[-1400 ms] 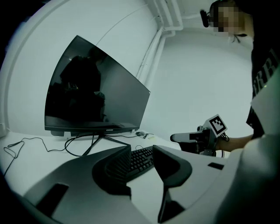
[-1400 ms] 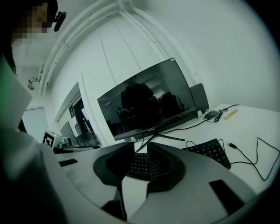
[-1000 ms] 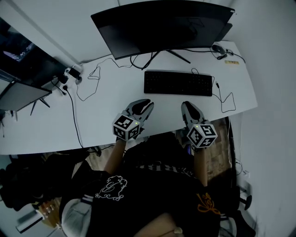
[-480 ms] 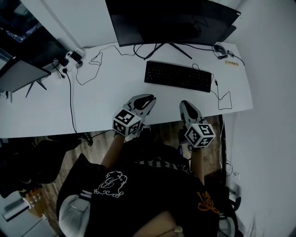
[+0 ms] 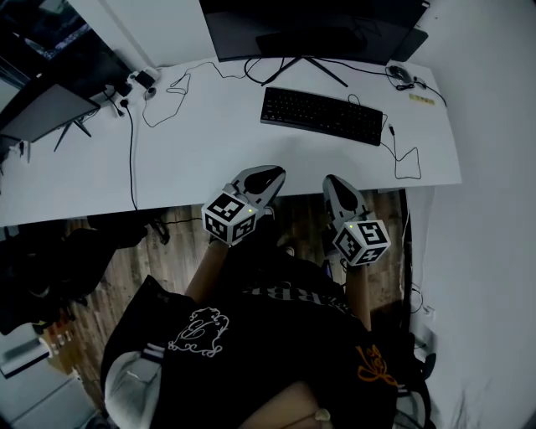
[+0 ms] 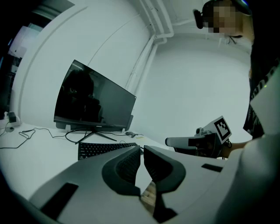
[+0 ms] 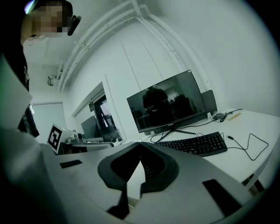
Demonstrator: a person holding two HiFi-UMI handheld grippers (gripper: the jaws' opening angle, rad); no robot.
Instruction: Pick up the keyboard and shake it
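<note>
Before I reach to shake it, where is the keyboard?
Head view: the keyboard lies on the white desk, right of centre, before the monitor.

Held out side by side, the left claw and right claw have just closed empty.

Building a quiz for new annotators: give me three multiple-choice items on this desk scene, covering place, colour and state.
1. The keyboard lies: A) on a shelf; B) on the white desk, before the monitor; C) in a tool.
2. The keyboard is: A) white; B) red; C) black.
3. The left tool and right tool are: A) shut, empty; B) wide open; C) clamped on the keyboard.
Answers: 1 B, the head view shows it there; 2 C, dark case; 3 A, each tool's view shows jaws together, nothing between.
</note>
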